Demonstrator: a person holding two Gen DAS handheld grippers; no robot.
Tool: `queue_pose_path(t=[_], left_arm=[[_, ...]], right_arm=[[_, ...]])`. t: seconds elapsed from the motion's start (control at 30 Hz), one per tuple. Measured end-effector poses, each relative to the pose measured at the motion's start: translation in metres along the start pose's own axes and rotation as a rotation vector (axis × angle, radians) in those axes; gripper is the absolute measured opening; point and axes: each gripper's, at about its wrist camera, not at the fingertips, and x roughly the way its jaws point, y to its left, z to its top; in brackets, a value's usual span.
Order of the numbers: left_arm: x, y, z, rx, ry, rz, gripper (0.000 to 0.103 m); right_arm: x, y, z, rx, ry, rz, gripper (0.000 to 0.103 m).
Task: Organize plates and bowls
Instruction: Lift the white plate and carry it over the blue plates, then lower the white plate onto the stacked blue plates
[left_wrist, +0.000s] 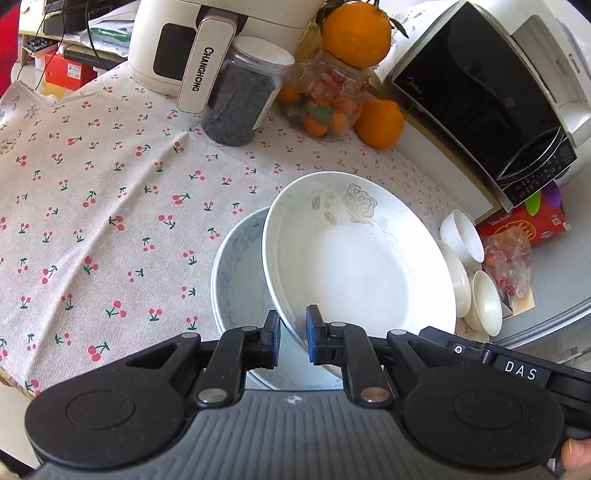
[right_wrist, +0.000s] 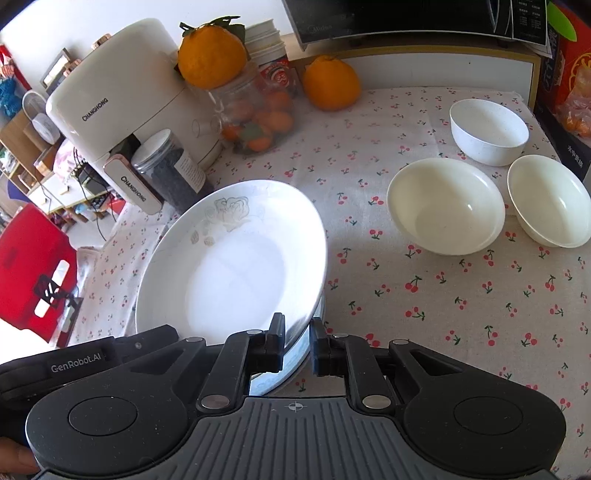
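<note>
Your left gripper and right gripper clamp plate rim, opposite edges; bowls right of plate, bare cloth left.

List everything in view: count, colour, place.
rose plate: one, white, tilted, rim held by both claws
blue-patterned plate: one, under the rose plate
bowls: three, white and cream, on the cloth to the right
tablecloth: one, cherry print
air fryer: one, cream, at the back
dark jar: one, beside the fryer
fruit jar: one, clear, orange on top
oranges: two
microwave: one, black
left claw: shut on rose plate
right claw: shut on rose plate
</note>
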Motion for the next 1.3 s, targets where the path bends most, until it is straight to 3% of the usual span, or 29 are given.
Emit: queue_pose_path(t=[0.6, 1.3], left_arm=[[0.002, 0.012, -0.009, 0.031, 0.014, 0.078, 0.013], [0.005, 0.005, -0.015, 0.123, -0.023, 0.166, 0.016]], right_arm=[[0.026, 0.011, -0.009, 0.014, 0.099, -0.019, 0.014], [0.029, 0.024, -0.009, -0.019, 0.088, -0.082, 0.015]])
